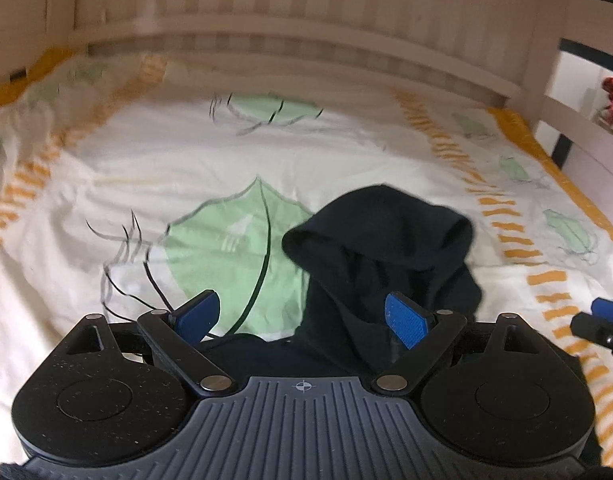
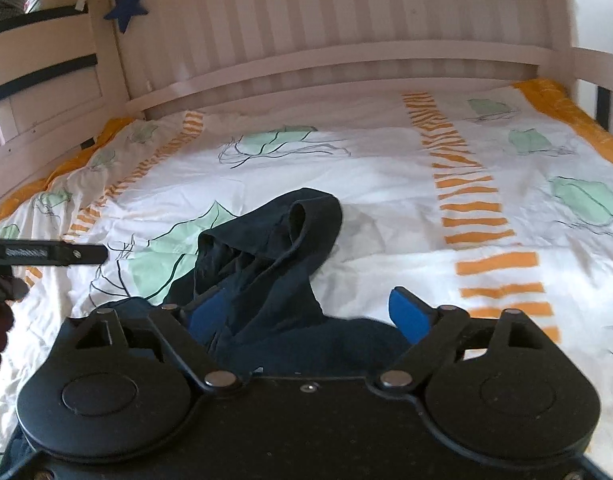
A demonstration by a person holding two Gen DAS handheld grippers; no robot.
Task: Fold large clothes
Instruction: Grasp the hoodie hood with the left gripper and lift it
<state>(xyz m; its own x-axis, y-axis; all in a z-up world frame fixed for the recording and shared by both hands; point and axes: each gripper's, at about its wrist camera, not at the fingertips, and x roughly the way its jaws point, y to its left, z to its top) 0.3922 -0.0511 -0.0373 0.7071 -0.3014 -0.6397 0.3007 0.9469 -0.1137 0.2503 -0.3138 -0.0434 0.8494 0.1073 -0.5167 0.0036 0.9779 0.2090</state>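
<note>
The left tool (image 1: 302,314) is held wide apart with nothing pinched; its blue pads (image 1: 404,318) hang above the near part of a dark navy hooded garment (image 1: 386,248). The right tool (image 2: 312,316) is likewise spread and grips nothing, though dark cloth is seen between and beneath its pads (image 2: 408,316); whether the cloth is touched cannot be told. The garment is spread on a bed (image 2: 386,168), its hood (image 2: 290,220) bunched up and open just beyond both tools. Beneath it, a white duvet cover (image 1: 166,160) printed with green leaves and orange stripes is seen. Farther back, a pale slatted headboard (image 2: 326,20) is found, and a blue star (image 2: 128,8) is hung at its left corner.
</note>
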